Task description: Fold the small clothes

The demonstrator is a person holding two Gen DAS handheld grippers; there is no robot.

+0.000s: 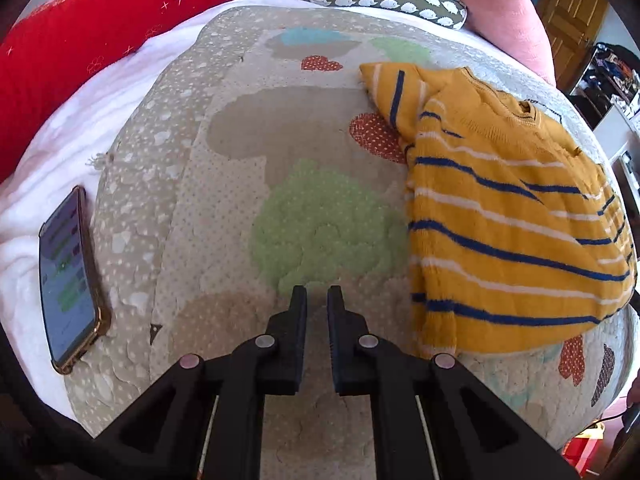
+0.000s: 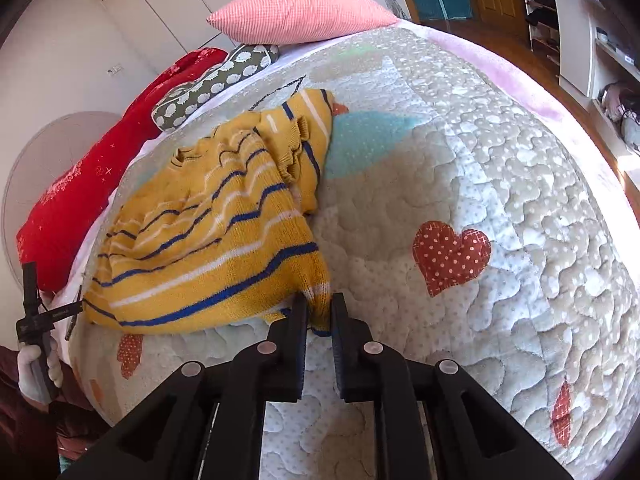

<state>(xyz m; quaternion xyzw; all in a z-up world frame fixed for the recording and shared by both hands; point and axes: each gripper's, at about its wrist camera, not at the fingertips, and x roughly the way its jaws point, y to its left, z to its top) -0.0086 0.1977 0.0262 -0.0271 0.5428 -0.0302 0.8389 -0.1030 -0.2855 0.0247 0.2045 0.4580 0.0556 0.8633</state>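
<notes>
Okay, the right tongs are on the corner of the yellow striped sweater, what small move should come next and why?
Probably lift that corner a little and carry it across the sweater toward its far side. The right tongs are shut on the hem corner, the body still lies bunched on the quilt, and the left tongs are closed on nothing beside it, so the fold rests on the right.

Yellow knit sweater, blue-white stripes, partly folded, flat on quilt; hem corner pinched.
</notes>
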